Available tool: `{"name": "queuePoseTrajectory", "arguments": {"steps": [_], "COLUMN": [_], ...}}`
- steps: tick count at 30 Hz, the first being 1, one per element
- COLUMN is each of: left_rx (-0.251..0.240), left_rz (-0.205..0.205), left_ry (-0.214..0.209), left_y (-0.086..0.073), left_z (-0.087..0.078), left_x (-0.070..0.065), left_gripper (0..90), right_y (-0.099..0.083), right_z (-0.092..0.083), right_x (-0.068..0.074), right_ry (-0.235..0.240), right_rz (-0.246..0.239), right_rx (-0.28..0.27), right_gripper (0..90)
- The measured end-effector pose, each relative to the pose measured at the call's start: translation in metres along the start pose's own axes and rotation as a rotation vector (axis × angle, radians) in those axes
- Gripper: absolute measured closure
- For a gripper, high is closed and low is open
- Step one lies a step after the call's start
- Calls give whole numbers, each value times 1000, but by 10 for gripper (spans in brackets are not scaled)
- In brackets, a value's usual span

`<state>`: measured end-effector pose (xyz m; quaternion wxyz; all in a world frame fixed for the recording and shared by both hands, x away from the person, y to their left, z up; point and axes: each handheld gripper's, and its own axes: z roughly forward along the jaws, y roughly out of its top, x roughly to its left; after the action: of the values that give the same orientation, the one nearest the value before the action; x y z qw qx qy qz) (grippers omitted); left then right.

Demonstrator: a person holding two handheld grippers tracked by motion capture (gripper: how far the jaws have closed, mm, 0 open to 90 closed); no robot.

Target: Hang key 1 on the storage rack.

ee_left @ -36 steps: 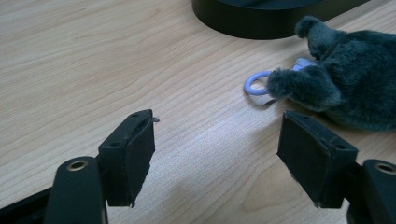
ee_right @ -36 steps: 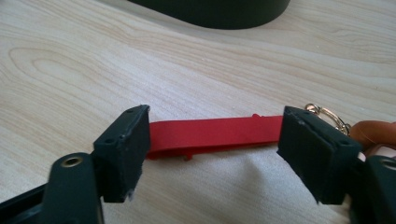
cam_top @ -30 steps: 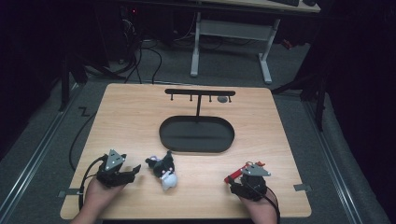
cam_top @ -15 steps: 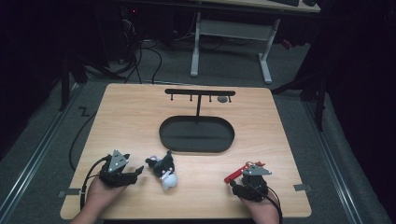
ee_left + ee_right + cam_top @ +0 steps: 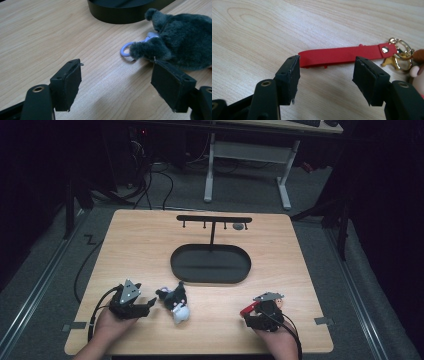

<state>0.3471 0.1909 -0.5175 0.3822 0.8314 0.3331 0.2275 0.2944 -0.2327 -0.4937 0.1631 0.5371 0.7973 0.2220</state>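
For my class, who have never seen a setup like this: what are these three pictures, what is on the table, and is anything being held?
A person holds a hand tool with two jaws in each hand. One camera looks down on the wooden table; the others ride on the tools. The left gripper stands open beside a dark plush toy with a pale blue ring. The right gripper is open before a red strap with gold key rings. A black oval tray with a hook stand waits behind. Nothing is held.

The room around the table [image 5: 150, 245] sits dark; overhead light falls evenly, soft shadows under the jaws, close-ups slightly soft
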Motion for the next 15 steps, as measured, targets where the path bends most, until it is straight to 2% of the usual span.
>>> {"name": "queuePoseTrajectory", "arguments": {"steps": [5,10,15], "left_rx": [-8,-11,2], "left_rz": [9,5,6], "left_ry": [7,10,7], "left_y": [1,1,0], "left_z": [-3,-4,-3], "left_x": [-3,-3,-3], "left_gripper": [227,227,227], "right_y": [10,15,12], "right_z": [-2,-4,-7], "right_x": [-2,-4,-6], "right_ry": [12,10,33], "right_rz": [32,20,20], "right_rx": [43,77,113], "right_gripper": [375,374,374]}}
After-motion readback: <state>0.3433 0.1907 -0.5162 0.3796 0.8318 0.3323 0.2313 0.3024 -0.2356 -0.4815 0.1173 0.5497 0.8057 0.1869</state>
